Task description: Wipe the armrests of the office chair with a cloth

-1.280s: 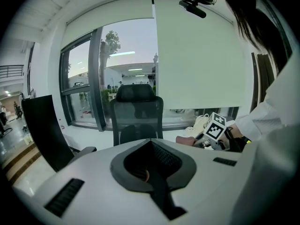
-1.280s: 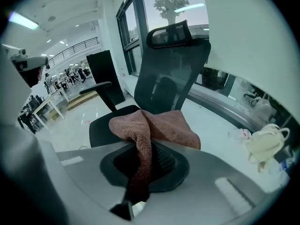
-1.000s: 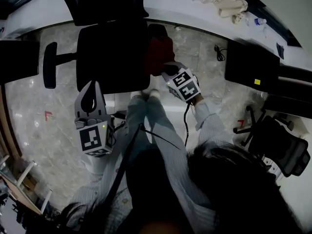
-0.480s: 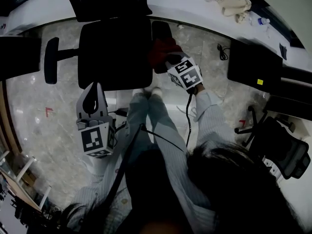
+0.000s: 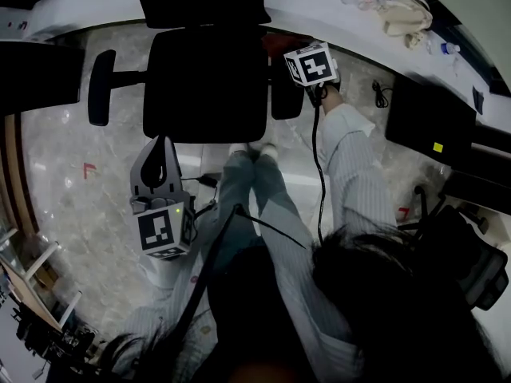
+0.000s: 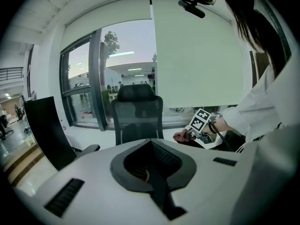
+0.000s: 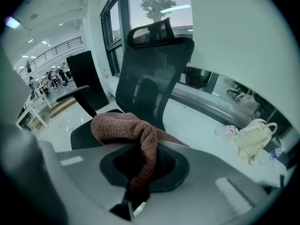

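Cloth: the reddish-brown cloth [image 7: 123, 129] is pinched in the right tool [image 7: 135, 182], with its free end heaped forward over the tool's nose.
Right tool: its jaws are clamped on the cloth. It is held at the rear end of the right armrest [image 5: 285, 96], beside the backrest.
Change: within the last second the right tool has travelled from the armrest's front end to its rear end, carrying the cloth along.
Meaning: this reads as one front-to-back wiping stroke. No view shows whether the cloth is touching the pad.
Office chair [image 5: 204, 82]: it faces the person, with the seat between the two armrests.
Left armrest [image 5: 100, 86]: no cloth is near it, so it is judged still to be wiped.
Left tool [image 5: 161, 152]: its jaws are pressed together with nothing between them. It stays over the floor in front of the seat, apart from the chair.
Surroundings: a cream bag [image 5: 403, 14] lies on the white bench [image 5: 335, 18] behind the chair.
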Demonstrator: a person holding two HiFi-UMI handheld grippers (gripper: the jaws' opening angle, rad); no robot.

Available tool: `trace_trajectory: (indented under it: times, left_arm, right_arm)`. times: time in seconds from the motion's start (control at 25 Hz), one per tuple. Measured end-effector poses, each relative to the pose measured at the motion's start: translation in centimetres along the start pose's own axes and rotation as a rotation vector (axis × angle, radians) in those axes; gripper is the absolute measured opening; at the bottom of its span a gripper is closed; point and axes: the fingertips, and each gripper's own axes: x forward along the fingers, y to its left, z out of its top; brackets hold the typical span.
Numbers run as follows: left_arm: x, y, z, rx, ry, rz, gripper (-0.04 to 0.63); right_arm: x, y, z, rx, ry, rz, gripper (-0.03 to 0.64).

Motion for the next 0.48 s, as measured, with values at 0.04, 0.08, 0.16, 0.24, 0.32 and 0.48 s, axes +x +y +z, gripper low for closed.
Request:
trace_trajectory:
  times: [0.04, 0.08, 0.16, 0.24, 0.32, 0.48]
  left_arm:
    - [-0.1, 0.2, -0.1, 0.001, 0.0, 0.001, 0.003]
    - [-0.2, 0.3, -0.2, -0.002, -0.001, 0.002, 0.003]
    - [-0.3, 0.3, -0.2, -0.004, -0.005, -0.004, 0.003]
    - [-0.1, -0.2, -0.1, 0.009, -0.01, -0.02, 0.003]
    - [0.0, -0.9, 0.7, 0.012, -0.025, -0.04, 0.003]
    - [0.0, -3.0, 2.7, 0.011, -0.07, -0.087, 0.003]
  right_arm:
    - [0.0, 0.1, 0.0, 0.013, 0.002, 0.001, 0.028]
    - [-0.2, 0.6, -0.3, 0.02, 0.007, 0.012, 0.028]
    - [-0.8, 2.1, -1.4, 0.012, 0.022, 0.051, 0.028]
    - [-2.1, 4.0, -2.9, -0.011, 0.029, 0.094, 0.028]
    - [-3.9, 5.9, -4.6, -0.028, 0.027, 0.131, 0.028]
    - [-7.9, 9.7, -8.4, -0.047, 0.015, 0.18, 0.028]
